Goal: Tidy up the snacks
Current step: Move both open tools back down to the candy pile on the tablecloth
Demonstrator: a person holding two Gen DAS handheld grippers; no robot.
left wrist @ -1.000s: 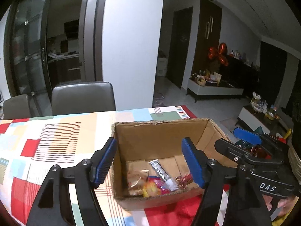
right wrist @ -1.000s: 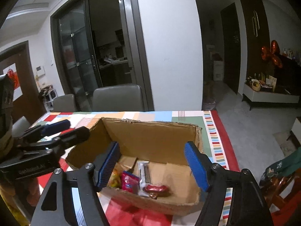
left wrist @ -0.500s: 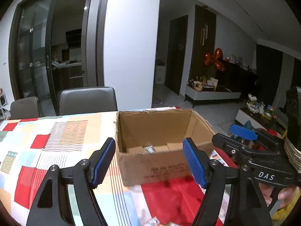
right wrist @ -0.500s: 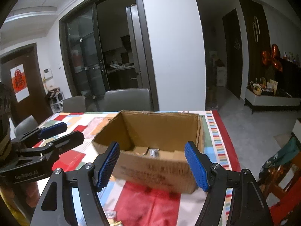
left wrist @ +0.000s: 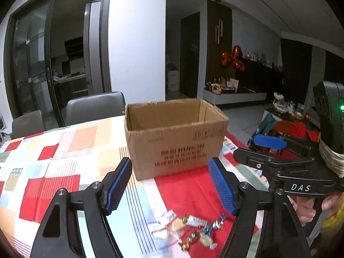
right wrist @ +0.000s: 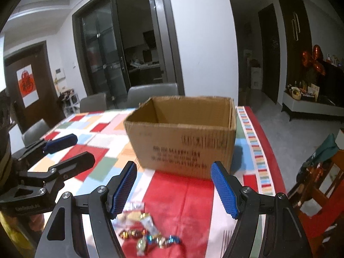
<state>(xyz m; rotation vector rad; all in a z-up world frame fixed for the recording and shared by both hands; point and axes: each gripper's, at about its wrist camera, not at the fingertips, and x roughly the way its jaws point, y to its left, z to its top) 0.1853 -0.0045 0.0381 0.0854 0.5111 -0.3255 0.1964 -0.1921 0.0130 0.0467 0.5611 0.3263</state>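
Here, the snacks are a small loose heap of wrapped candies — gold, silver and blue foil twists among pale sachets — lying on the table just below and between the fingers of both grippers. The left gripper has its blue-padded fingers apart with nothing between them; the right gripper likewise stands with fingers apart and empty. Beyond the fingertips of both stands an open cardboard box, printed with dark text on its near wall; its interior is not visible from this angle. The table carries a patchwork tablecloth in red, white, peach and pale blue. Grey chairs stand behind the table — past them, dark glass doors and a white wall. Red foil balloons hang beyond the box, right of the fingers.
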